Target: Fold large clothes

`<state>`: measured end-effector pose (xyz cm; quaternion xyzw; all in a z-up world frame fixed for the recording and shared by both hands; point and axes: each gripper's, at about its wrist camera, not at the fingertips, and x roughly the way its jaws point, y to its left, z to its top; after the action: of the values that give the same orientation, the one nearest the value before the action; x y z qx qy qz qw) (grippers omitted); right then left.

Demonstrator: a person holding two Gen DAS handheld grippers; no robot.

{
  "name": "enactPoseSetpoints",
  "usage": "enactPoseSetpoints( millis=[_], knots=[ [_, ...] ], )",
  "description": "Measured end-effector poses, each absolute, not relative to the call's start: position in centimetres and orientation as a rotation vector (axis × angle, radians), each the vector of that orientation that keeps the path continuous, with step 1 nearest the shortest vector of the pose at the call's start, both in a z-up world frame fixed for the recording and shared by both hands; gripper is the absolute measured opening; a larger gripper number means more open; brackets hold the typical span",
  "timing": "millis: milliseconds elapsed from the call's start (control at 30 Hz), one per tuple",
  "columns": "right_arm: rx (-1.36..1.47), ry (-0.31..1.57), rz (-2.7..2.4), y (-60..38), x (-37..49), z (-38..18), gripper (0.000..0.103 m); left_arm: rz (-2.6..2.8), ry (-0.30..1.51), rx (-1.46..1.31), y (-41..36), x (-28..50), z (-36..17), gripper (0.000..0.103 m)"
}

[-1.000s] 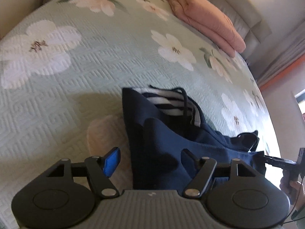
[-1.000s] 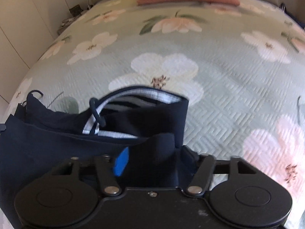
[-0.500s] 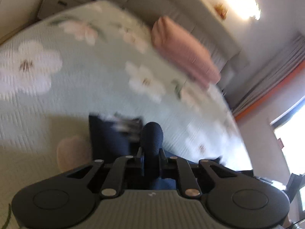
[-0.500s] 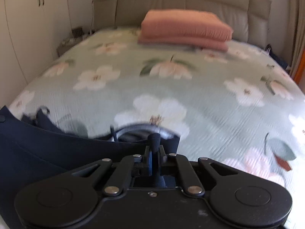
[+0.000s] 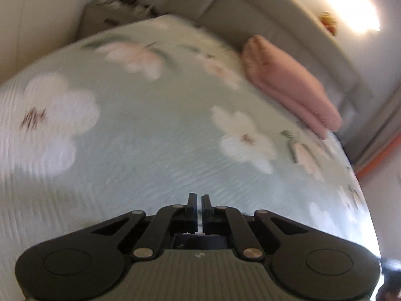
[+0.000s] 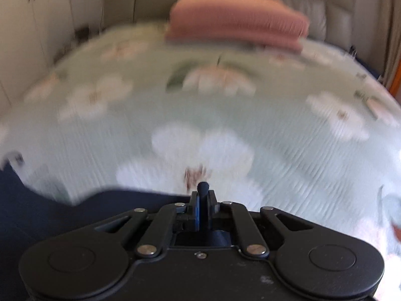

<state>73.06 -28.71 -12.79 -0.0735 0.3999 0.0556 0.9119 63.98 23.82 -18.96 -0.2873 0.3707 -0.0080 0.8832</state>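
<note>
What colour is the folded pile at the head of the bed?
Pink; the pile shows best in the right wrist view.

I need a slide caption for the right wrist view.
Right gripper shut on navy garment above floral bedspread.

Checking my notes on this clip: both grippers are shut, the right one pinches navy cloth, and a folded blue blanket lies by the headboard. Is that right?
One slip: the folded blanket by the headboard is pink, not blue, as the right wrist view shows. The rest stands: the right gripper is shut on navy cloth, and the left gripper is shut too.
</note>
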Motion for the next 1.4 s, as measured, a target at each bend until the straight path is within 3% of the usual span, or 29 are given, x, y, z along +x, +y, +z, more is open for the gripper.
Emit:
enactPoseSetpoints(
  millis=[33, 67, 100, 133, 167, 233, 300, 400, 500, 533, 567, 600, 633, 833, 967, 1067, 1233, 1300, 1333, 1367, 1400],
  knots=[
    [-0.155, 0.832, 0.105, -28.7, 72.9, -13.3, 0.008, -0.035, 0.766, -0.594, 23.7, 63.6, -18.9, 0.004],
    [-0.156, 0.827, 0.102, -28.8, 72.7, -13.4, 0.022, -0.068, 0.766, -0.565, 23.3, 63.1, -18.5, 0.005],
    [-0.161, 0.819, 0.099, -28.9, 72.5, -13.1, 0.028, -0.086, 0.774, -0.529, 23.0, 62.7, -18.1, 0.012],
    [-0.164, 0.808, 0.104, -29.2, 72.0, -12.5, 0.039, -0.099, 0.781, -0.490, 22.6, 62.1, -17.6, 0.022],
    [-0.157, 0.796, 0.118, -29.5, 71.6, -11.9, 0.044, -0.118, 0.791, -0.463, 22.4, 61.6, -17.2, 0.030],
    [-0.140, 0.779, 0.138, -30.4, 70.4, -10.5, 0.050, -0.129, 0.805, -0.461, 22.5, 60.8, -16.6, 0.058],
    [-0.140, 0.777, 0.147, -30.9, 69.7, -9.5, 0.053, -0.134, 0.807, -0.508, 23.2, 59.8, -16.4, 0.066],
    [-0.176, 0.802, 0.154, -30.7, 69.2, -9.3, 0.067, -0.154, 0.837, -0.552, 23.6, 60.0, -16.9, 0.066],
    [-0.163, 0.859, 0.142, -30.6, 70.1, -11.0, 0.068, -0.264, 0.995, -0.570, 22.2, 62.0, -18.8, 0.062],
    [-0.137, 0.892, 0.136, -30.6, 70.6, -11.9, 0.065, -0.254, 1.027, -0.563, 21.6, 62.6, -19.3, 0.042],
    [-0.110, 0.921, 0.135, -30.6, 70.9, -12.5, 0.055, -0.242, 0.995, -0.561, 21.3, 62.7, -19.3, 0.027],
    [-0.076, 0.931, 0.141, -30.7, 71.0, -12.7, 0.046, -0.239, 0.953, -0.570, 21.3, 62.6, -19.0, 0.016],
    [-0.047, 0.921, 0.135, -30.7, 70.8, -12.6, 0.043, -0.221, 0.911, -0.579, 21.3, 62.3, -18.5, 0.015],
    [-0.137, 0.793, 0.137, -28.5, 68.3, -9.6, 0.044, -0.156, 0.691, -0.441, 21.1, 60.5, -13.0, 0.014],
    [-0.111, 0.776, 0.153, -27.5, 67.4, -9.2, 0.047, -0.051, 0.815, -0.414, 22.0, 62.8, -17.2, 0.014],
    [-0.100, 0.801, 0.204, -26.8, 66.1, -9.4, 0.047, -0.071, 0.901, -0.444, 21.6, 63.5, -21.3, 0.019],
    [-0.290, 0.921, 0.198, -24.3, 65.0, -14.0, 0.045, -0.083, 0.806, -0.509, 21.9, 61.5, -19.6, 0.035],
    [-0.290, 0.906, 0.156, -24.6, 65.0, -14.7, 0.055, -0.065, 0.793, -0.466, 21.9, 60.5, -18.1, 0.035],
    [-0.264, 0.913, 0.109, -25.0, 65.1, -14.3, 0.055, -0.053, 0.781, -0.430, 21.7, 59.9, -17.1, 0.035],
    [-0.246, 0.917, 0.066, -25.1, 65.1, -13.6, 0.046, -0.054, 0.757, -0.391, 21.6, 59.0, -15.8, 0.035],
    [-0.249, 0.916, 0.019, -25.2, 64.9, -12.8, 0.045, -0.058, 0.739, -0.364, 21.3, 58.0, -14.5, 0.036]
  ],
)
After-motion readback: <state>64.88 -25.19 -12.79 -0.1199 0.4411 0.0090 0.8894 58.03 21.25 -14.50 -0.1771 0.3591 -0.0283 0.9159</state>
